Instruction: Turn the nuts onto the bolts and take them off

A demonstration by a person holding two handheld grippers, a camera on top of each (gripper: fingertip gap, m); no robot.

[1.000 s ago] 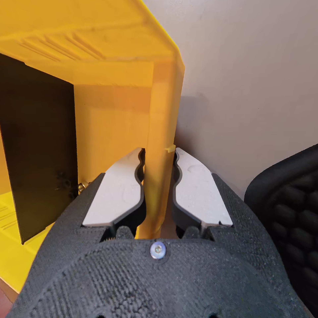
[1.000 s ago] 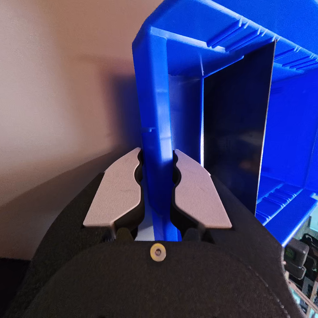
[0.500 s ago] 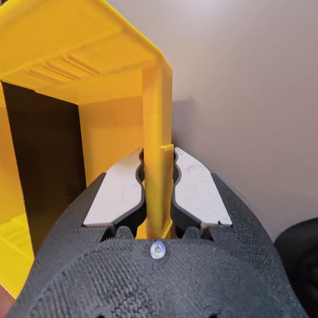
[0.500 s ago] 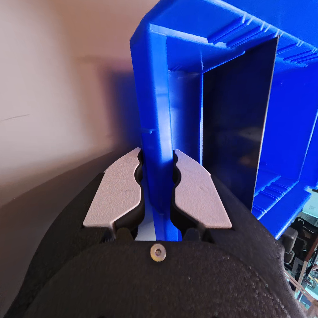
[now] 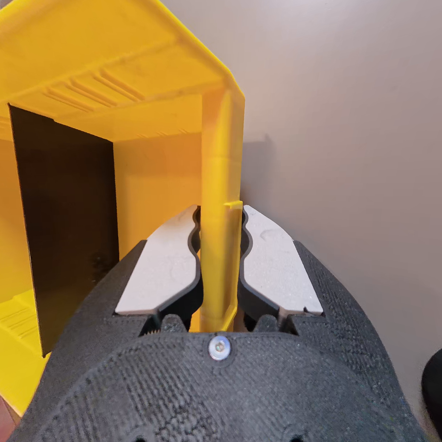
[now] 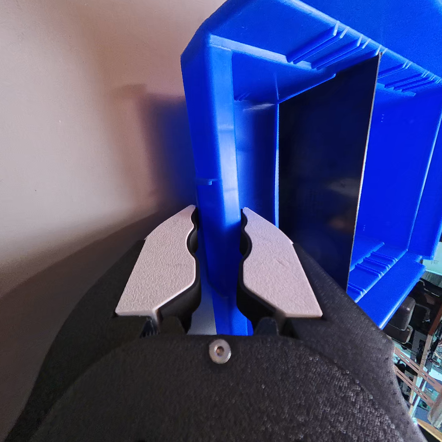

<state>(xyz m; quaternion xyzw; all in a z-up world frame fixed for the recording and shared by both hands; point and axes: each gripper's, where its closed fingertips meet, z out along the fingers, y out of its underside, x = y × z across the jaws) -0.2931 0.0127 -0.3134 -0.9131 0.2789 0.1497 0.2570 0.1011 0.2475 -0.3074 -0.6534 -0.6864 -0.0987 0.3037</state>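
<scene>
Yellow bin (image 5: 100, 71) filling upper left of left wrist view, dark divider panel (image 5: 67, 203) inside at left. Blue bin (image 6: 311, 47) filling upper right of right wrist view, dark divider panel (image 6: 323, 179) inside. Left gripper (image 5: 220, 210) pinching yellow bin's wall edge at frame center. Right gripper (image 6: 218, 211) pinching blue bin's wall edge, center. Plain wall (image 5: 346, 119) behind. Nuts and bolts: none clearly seen in either view.

A plain beige surface (image 5: 346, 143) (table or wall, hard to tell) catches shadows of the yellow bin (image 5: 95, 59) and the blue bin (image 6: 311, 28).
</scene>
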